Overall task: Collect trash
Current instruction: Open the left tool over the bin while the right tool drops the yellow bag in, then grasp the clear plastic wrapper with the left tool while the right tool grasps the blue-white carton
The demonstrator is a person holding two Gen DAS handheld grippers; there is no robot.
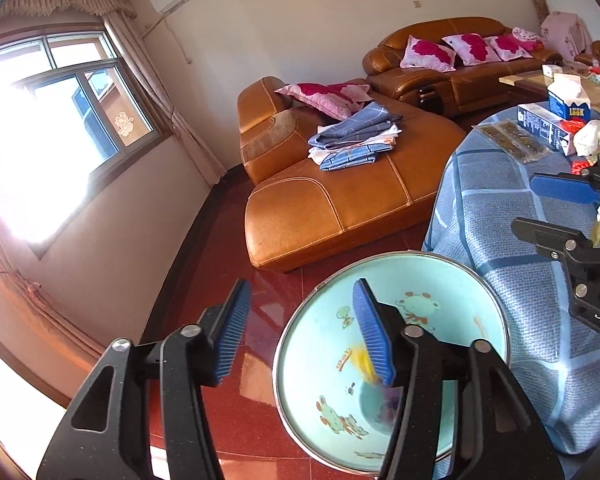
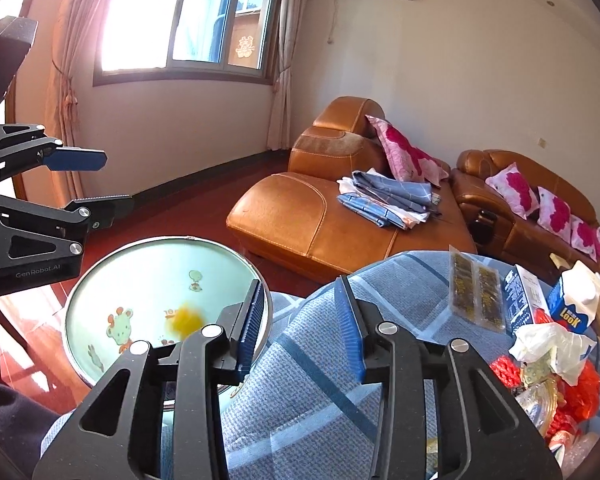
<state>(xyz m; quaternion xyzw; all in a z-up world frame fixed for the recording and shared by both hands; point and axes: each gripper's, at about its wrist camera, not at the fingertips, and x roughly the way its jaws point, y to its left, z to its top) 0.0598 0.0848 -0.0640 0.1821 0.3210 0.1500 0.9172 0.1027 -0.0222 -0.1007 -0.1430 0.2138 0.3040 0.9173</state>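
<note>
left tool [image 1: 304, 330]: jaws spread with nothing between the pads, poised above the near-left rim of the basin, its right pad over the bowl.
basin [image 2: 100, 280]: a pale green enamel bowl with cartoon animals, standing on the red floor just left of the surface; it serves as the landmark and, by my reading, as the bin for the trash.
yellow scrap [image 2: 186, 320]: a blurred yellow piece inside the basin, near its middle; the blur suggests it is dropping or has just landed.
right tool [image 2: 302, 326]: jaws parted and empty, at the seam where the basin rim meets the surface edge, its left pad over the rim.
surface [image 1: 500, 216]: draped in a blue checked cloth, directly right of the basin and higher than it.
trash pile [image 2: 552, 364]: red netting, a white plastic bag and clear wrappers, at the end of the surface farthest right of the basin.
cartons [image 2: 572, 304]: a blue and white carton and a flat box, just behind the pile.
snack packets [image 2: 476, 292]: two clear packets, lying between the basin and the cartons.
step in hand: release over the basin, as I judge it.
doing it well: keep both tools above the bowl, inside the rim, until the scrap settles; then send the right tool to the pile and pinch loose film at a bunched fold.
</note>
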